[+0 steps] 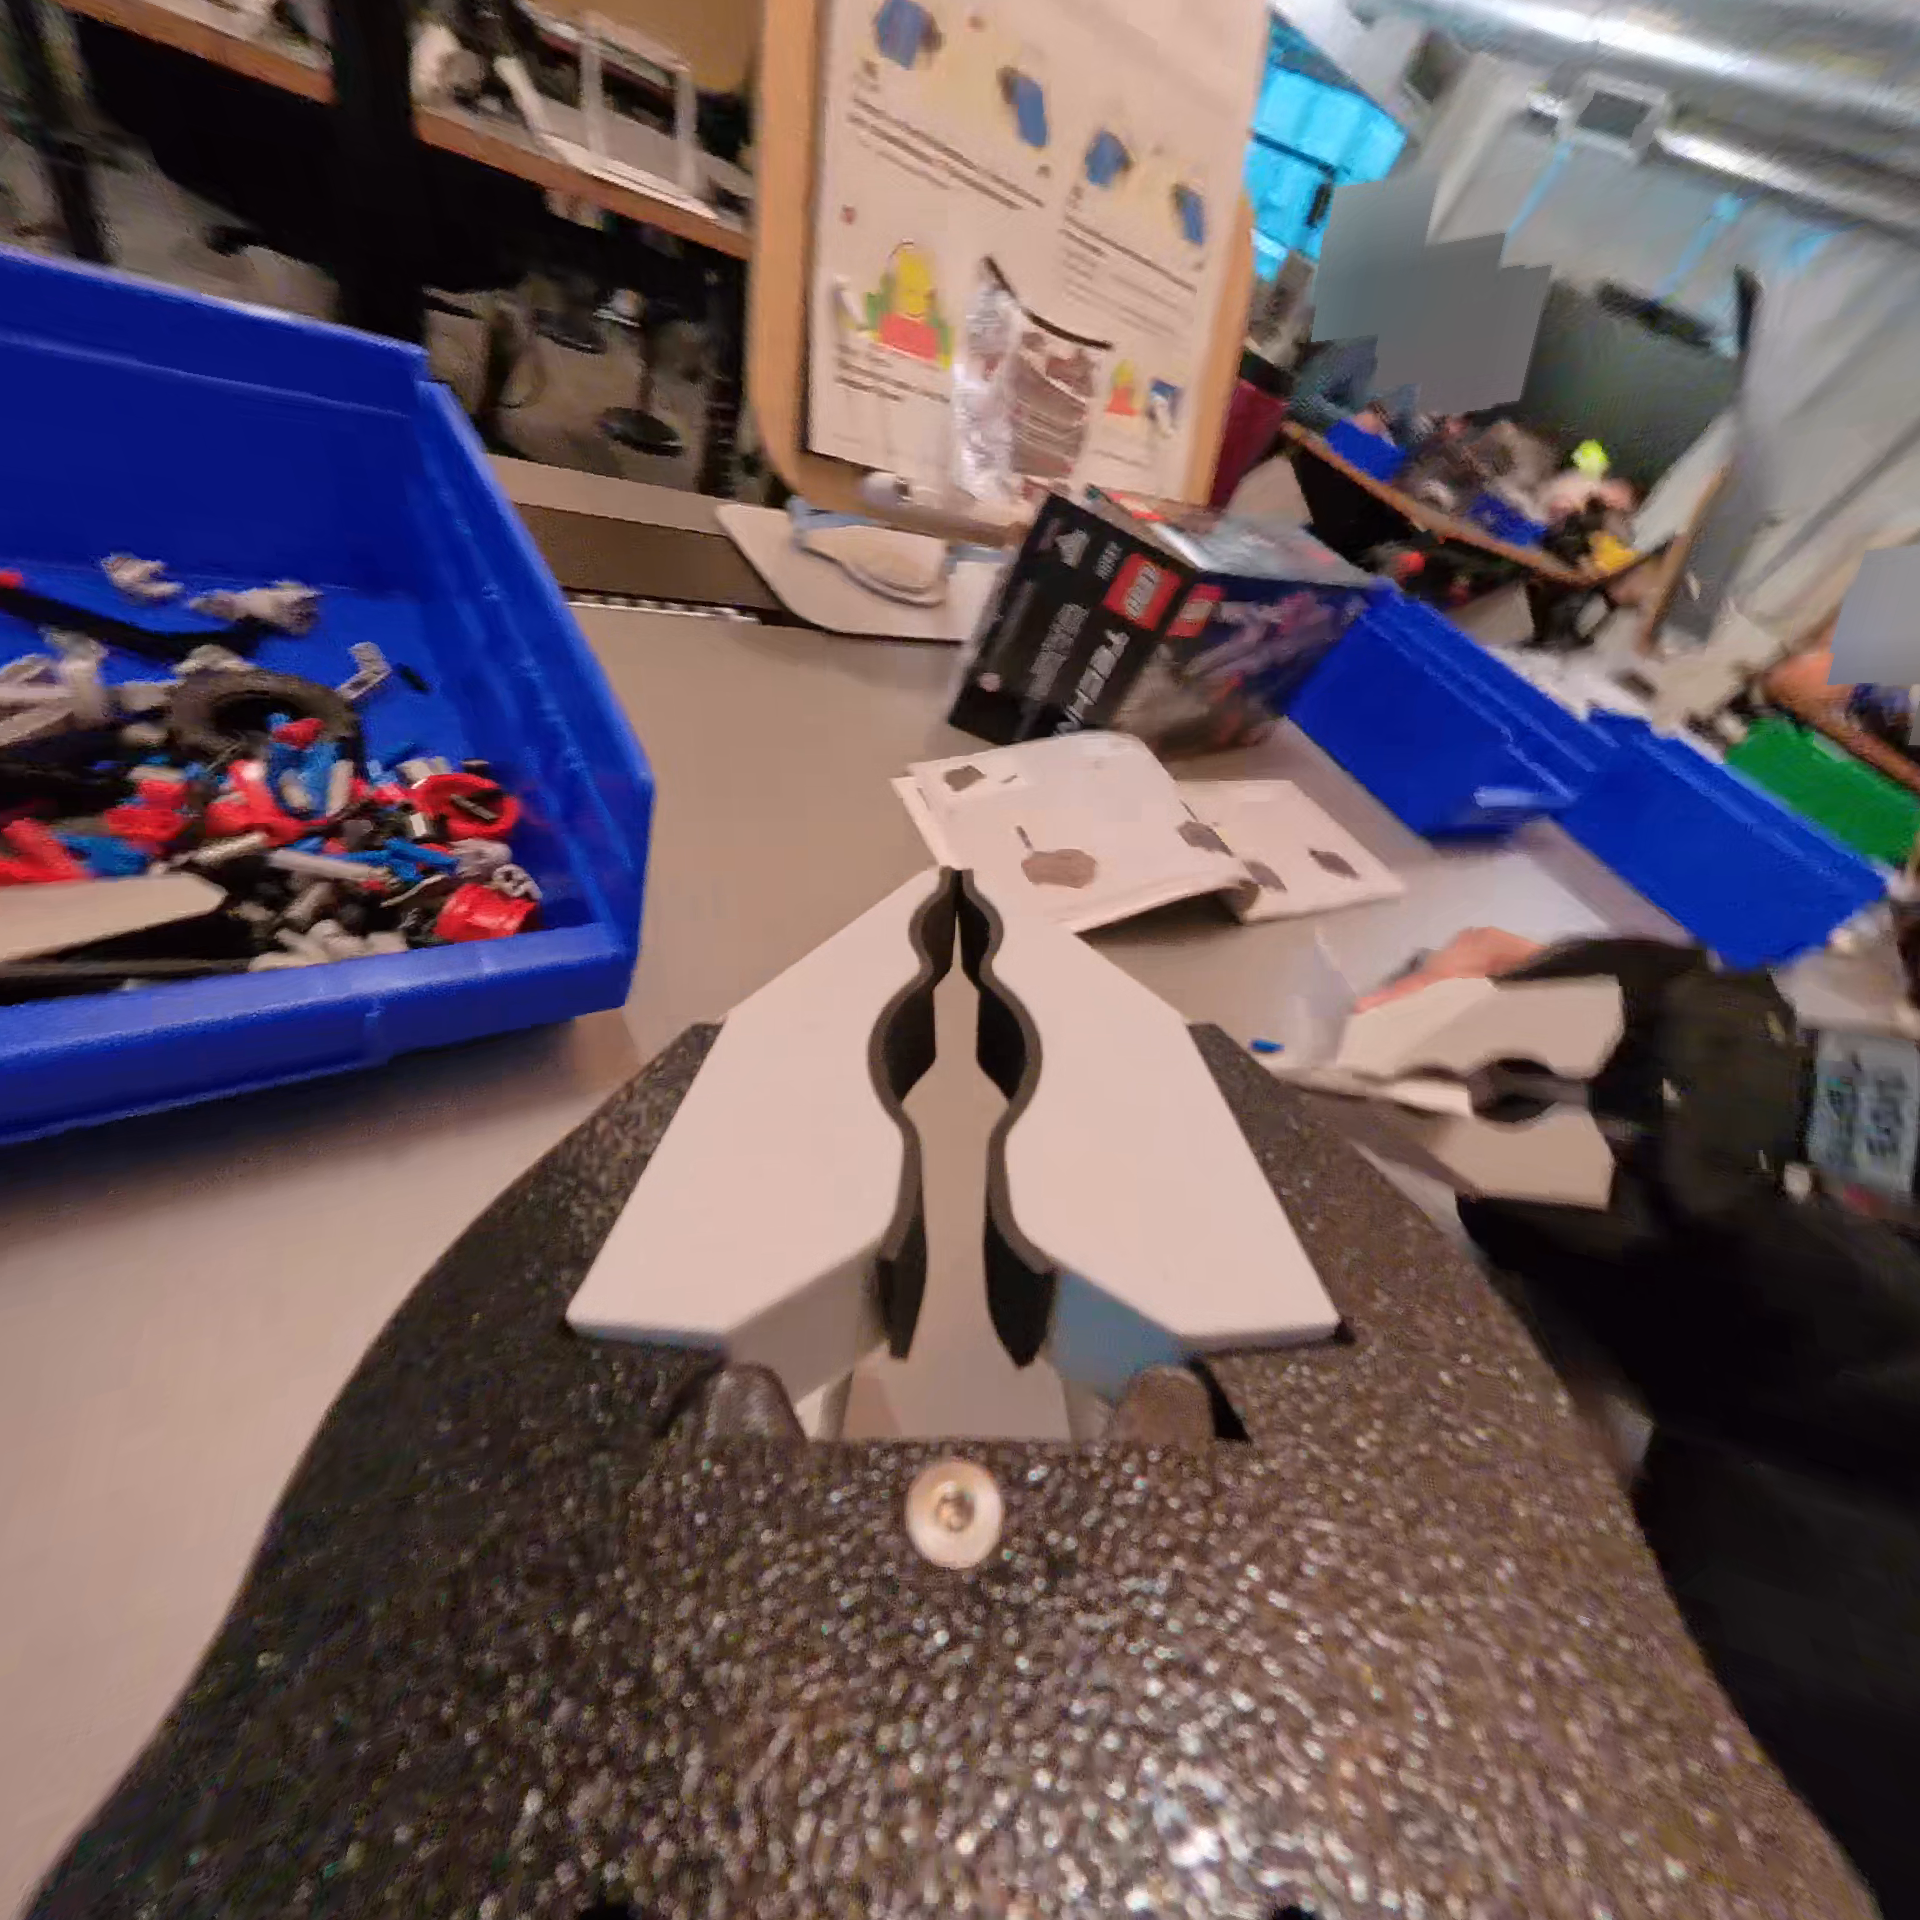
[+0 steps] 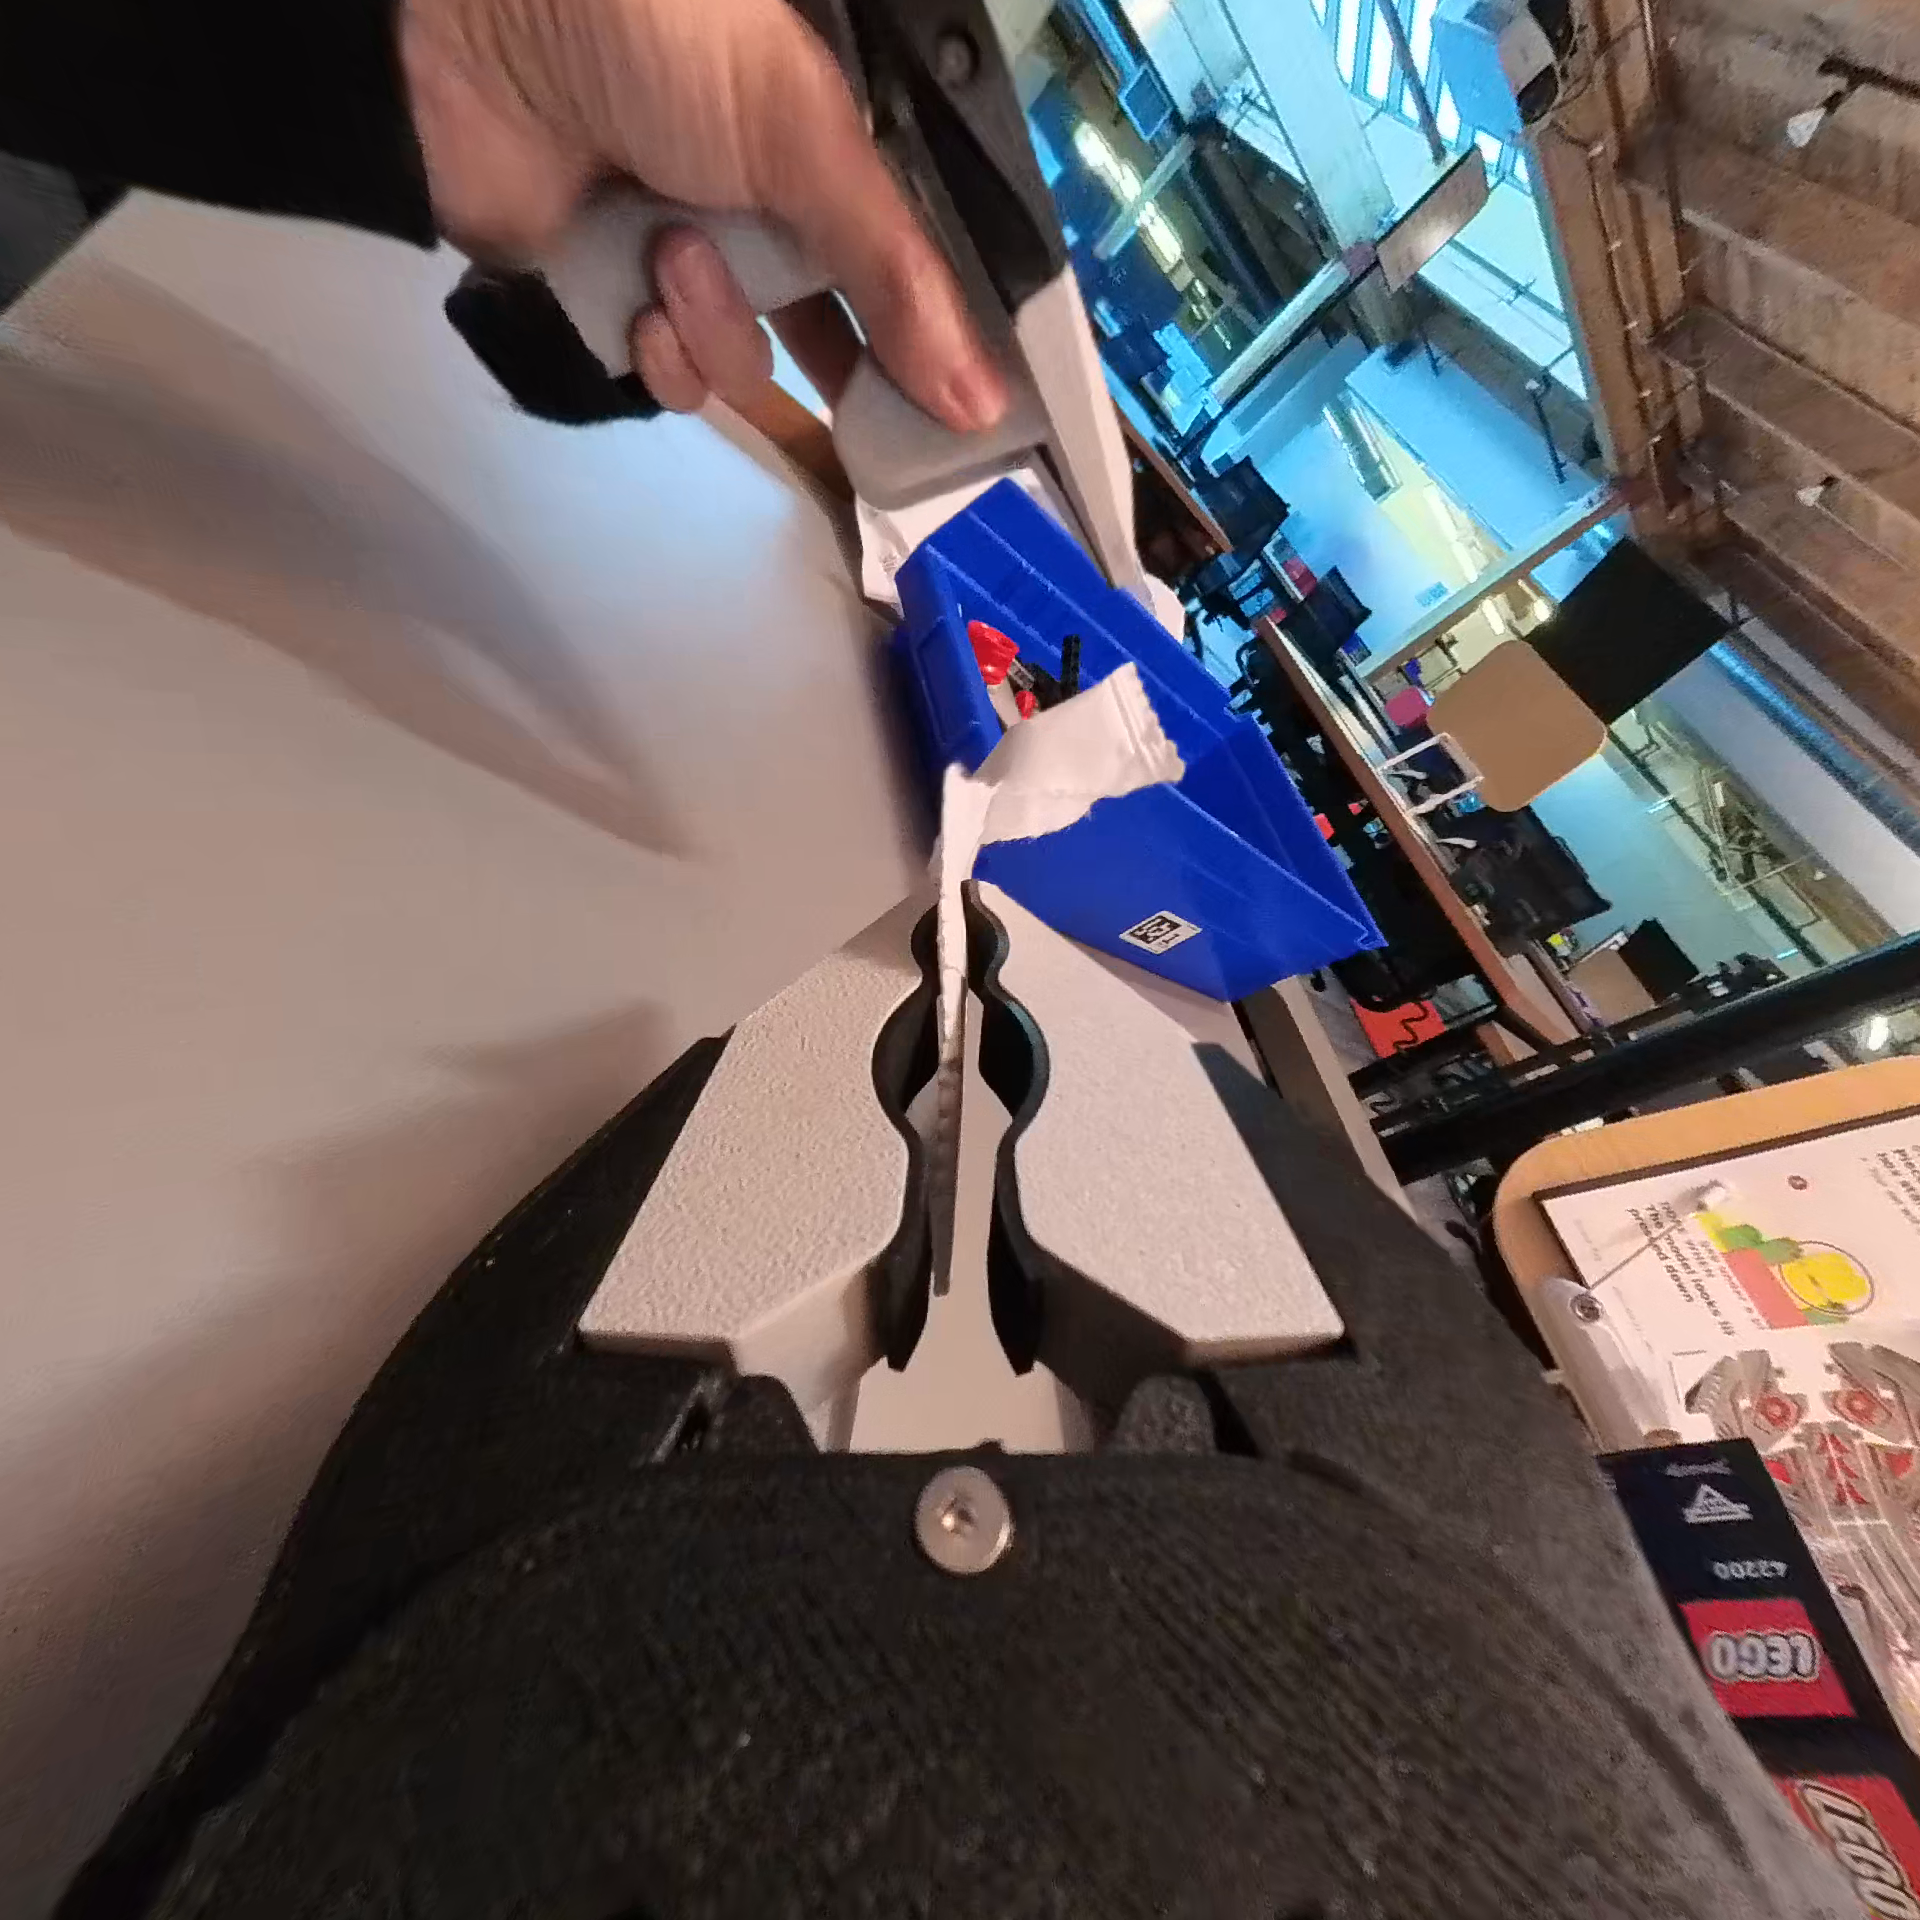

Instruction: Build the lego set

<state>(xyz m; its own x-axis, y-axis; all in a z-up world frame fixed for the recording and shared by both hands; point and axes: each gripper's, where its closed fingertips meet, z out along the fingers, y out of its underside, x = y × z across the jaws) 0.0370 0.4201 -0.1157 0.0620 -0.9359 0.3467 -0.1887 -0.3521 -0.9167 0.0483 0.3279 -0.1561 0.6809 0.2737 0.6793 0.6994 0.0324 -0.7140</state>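
My left gripper [image 1: 956,888] is shut and empty, held above the grey table [image 1: 779,790]. A blue bin [image 1: 540,727] of loose red, blue, grey and black Lego pieces [image 1: 270,821] stands to its left. An open instruction booklet [image 1: 1122,831] lies just ahead of it. My right gripper [image 2: 958,904] is shut on a torn piece of white paper [image 2: 1060,764] that sticks out past the fingertips. The right wrist view is tilted, and the same blue bin [image 2: 1122,862] lies beyond the paper. The right gripper also shows blurred in the left wrist view [image 1: 1382,1081].
A dark Lego box [image 1: 1143,644] lies behind the booklet and also shows in the right wrist view [image 2: 1766,1662]. A wooden board with a picture sheet [image 1: 1029,239] stands at the back. More blue bins [image 1: 1558,758] line the right side. A hand [image 2: 707,135] grips the other gripper's handle. There is about 11 cm between the tips of the two grippers.
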